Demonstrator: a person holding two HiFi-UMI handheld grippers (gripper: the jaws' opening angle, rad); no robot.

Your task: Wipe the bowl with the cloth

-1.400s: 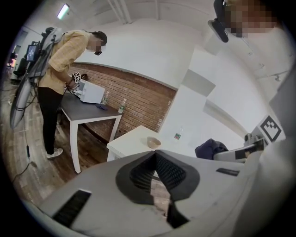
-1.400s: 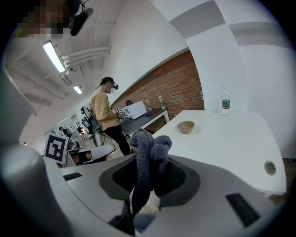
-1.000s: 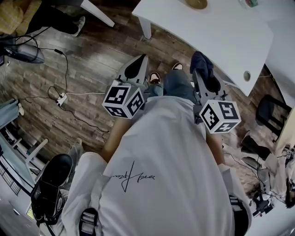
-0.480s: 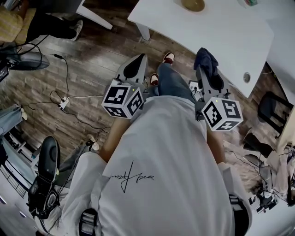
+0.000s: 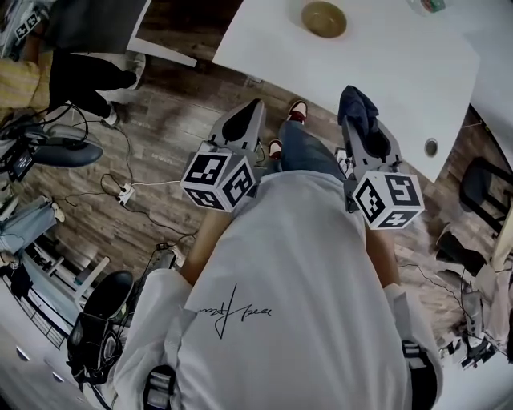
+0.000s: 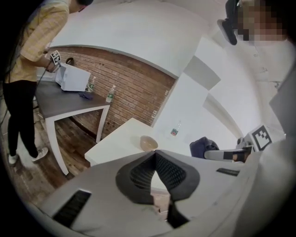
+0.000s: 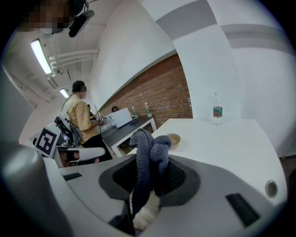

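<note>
Head view steeply down, gripper views level and forward, all sharing the table and bowl

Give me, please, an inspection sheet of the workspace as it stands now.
Surface: white table, mostly bare.
Job's things: bowl stands on the table, nothing touching it; cloth is pinched in the right tongs.
Clutter: one bottle at the table's far side.
Grippers: left tongs shut and empty; right tongs shut on the cloth; neither is at the bowl.
Cables: loose cables and a power strip on the wooden floor.
Surroundings: brick wall; another person at a grey desk.
</note>
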